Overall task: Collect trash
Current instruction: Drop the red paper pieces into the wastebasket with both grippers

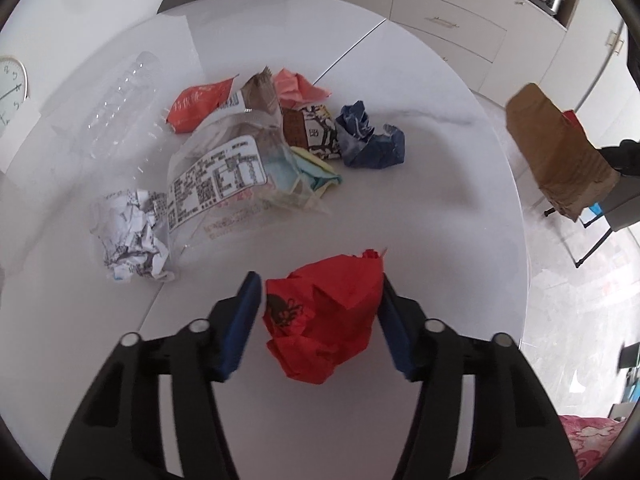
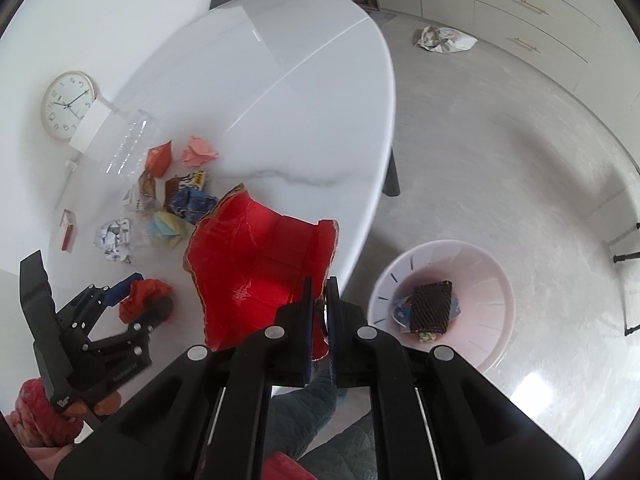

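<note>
Trash lies scattered on the white table (image 1: 440,168), where the left gripper (image 1: 320,312) has its jaws apart around a crumpled red paper (image 1: 324,316), the right pad touching it. The right gripper (image 2: 320,308) is clamped on a red-lined bag (image 2: 260,256) held beside the pink bin (image 2: 492,280) on the floor.

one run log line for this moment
left gripper: around red paper wad, not clamped | right gripper: shut on red bag | bin: on floor, some trash inside
</note>
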A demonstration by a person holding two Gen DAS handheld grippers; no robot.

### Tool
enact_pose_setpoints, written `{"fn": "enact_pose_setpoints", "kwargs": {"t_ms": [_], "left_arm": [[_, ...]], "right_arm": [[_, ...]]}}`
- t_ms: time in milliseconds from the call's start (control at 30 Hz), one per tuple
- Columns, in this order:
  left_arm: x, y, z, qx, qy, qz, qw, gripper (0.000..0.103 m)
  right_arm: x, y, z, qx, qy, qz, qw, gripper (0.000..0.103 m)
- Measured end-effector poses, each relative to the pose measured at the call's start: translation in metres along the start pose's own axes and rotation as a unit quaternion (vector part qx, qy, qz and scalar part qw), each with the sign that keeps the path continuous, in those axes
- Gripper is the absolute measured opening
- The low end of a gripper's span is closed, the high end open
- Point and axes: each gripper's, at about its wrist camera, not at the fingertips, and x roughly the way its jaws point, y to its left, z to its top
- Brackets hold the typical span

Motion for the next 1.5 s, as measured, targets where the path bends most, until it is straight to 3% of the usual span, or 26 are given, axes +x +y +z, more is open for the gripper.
{"fn": "enact_pose_setpoints", "kwargs": {"t_ms": [300,500,733,967,1033,1167,1233,1300,1500], "left_arm": [[-0.015,-0.010,0.001,-0.018,0.014,-0.009,0.9997,0.042],[-0.033,-0.031,0.021,-0.037,0.012,-0.041,0.9984,0.042],[-0.048,-0.087,0.043,-0.022,-0.008,-0.073,0.9970,0.042],[-0.037,-0.142,0.057,0.009,0.005,-0.082,0.9965,0.042],[-0.033,-0.153,0.058,0.014,0.010,-0.078,0.9968,0.042],[-0.026,-0.172,0.059,0.024,0.017,-0.068,0.9972,0.042],[-0.023,-0.181,0.058,0.026,0.022,-0.069,0.9970,0.042],[-0.016,-0.187,0.060,0.025,0.029,-0.077,0.9963,0.042],[0.010,-0.216,0.065,0.043,0.049,-0.094,0.9934,0.042]], "right_arm": [[-0.018,-0.032,-0.005,0.013,-0.012,-0.008,1.000,0.007],[-0.017,-0.078,-0.019,0.036,-0.002,-0.040,0.999,0.007],[0.056,-0.132,-0.045,0.038,0.067,-0.065,0.995,0.007],[0.130,-0.162,-0.060,0.026,0.119,-0.062,0.991,0.008],[0.146,-0.170,-0.064,0.028,0.133,-0.063,0.989,0.012],[0.151,-0.184,-0.073,0.052,0.142,-0.049,0.987,0.048],[0.143,-0.190,-0.075,0.054,0.138,-0.047,0.988,0.054],[0.128,-0.196,-0.076,0.052,0.133,-0.058,0.988,0.069],[0.071,-0.205,-0.074,0.033,0.090,-0.083,0.992,0.085]]}}
